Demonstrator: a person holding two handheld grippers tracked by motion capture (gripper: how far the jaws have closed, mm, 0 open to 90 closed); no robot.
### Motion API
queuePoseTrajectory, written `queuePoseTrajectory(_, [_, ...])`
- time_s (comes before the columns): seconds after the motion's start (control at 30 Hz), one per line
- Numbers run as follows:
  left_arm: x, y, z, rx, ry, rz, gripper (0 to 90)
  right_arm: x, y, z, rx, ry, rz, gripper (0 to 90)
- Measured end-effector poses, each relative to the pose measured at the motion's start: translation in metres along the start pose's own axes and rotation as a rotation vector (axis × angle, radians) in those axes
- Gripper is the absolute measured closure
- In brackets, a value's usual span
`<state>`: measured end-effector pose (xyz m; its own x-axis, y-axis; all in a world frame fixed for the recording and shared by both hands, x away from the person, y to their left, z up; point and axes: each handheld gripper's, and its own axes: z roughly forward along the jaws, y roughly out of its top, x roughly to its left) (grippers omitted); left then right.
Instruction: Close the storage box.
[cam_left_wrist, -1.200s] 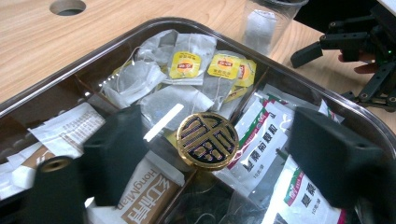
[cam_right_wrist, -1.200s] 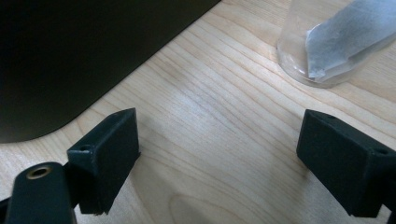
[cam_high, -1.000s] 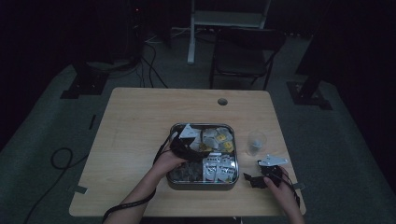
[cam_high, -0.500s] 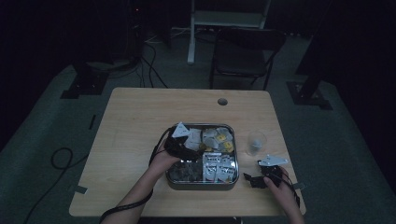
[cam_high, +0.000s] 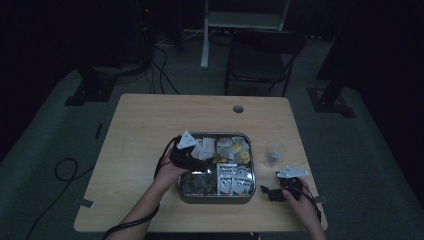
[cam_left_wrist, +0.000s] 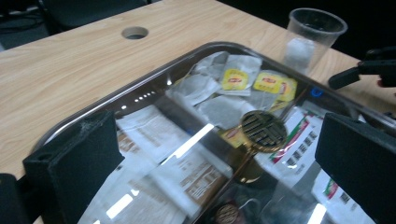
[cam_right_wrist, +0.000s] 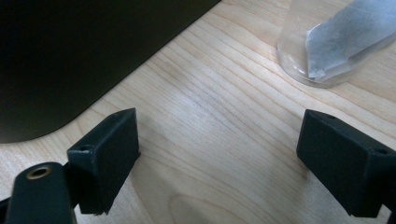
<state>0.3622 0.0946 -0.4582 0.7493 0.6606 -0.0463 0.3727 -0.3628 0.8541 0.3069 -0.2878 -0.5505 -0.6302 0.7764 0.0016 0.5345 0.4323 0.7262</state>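
High view: a wooden worktop (cam_high: 150, 125) carries a metal tray (cam_high: 216, 194) near its front edge, with a clear plastic cup (cam_high: 274, 152) standing just beside the tray's right side. The person's forearms enter from the bottom. The left claw (cam_high: 197, 161) hovers over the tray's left half, pointing toward the tray's middle. The right claw (cam_high: 267, 192) rests low at the worktop's front right corner, beside the tray and nearer the front edge than the cup.

Left gripper view: the left claw (cam_left_wrist: 224, 154) is released; its jaws have just been opening and now stand wide apart with nothing gripped between them. Below them lies the tray (cam_left_wrist: 116, 105), divided into compartments. The far compartment holds loose tea bags (cam_left_wrist: 233, 79) with yellow tags; the near left one holds flat white paper sachets (cam_left_wrist: 154, 140); the one at right holds printed packets (cam_left_wrist: 299, 149) with red and green marks. A round brass-coloured perforated strainer (cam_left_wrist: 263, 131) sits near the tray's middle, between the jaws but touched by neither. The cup (cam_left_wrist: 314, 39) stands beyond the tray, a tea bag inside it.

Right gripper view: the right claw (cam_right_wrist: 217, 154) is likewise released, jaws spread over bare wood. The tray's dark outer wall (cam_right_wrist: 70, 60) rises at upper left; the cup (cam_right_wrist: 336, 42), with its tea bag (cam_right_wrist: 345, 32), stands at upper right, apart from both jaws.
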Motion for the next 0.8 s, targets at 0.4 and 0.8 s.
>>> queuePoseTrajectory(0.4, [0.027,-0.022,-0.023,-0.01,0.078,-0.038,0.6,0.0,0.0,0.0,0.001,0.0,0.002,12.5])
queuePoseTrajectory(0.8, [0.051,-0.045,-0.045,-0.011,0.148,-0.092,0.6,0.0,0.0,0.0,0.001,0.0,0.002,12.4])
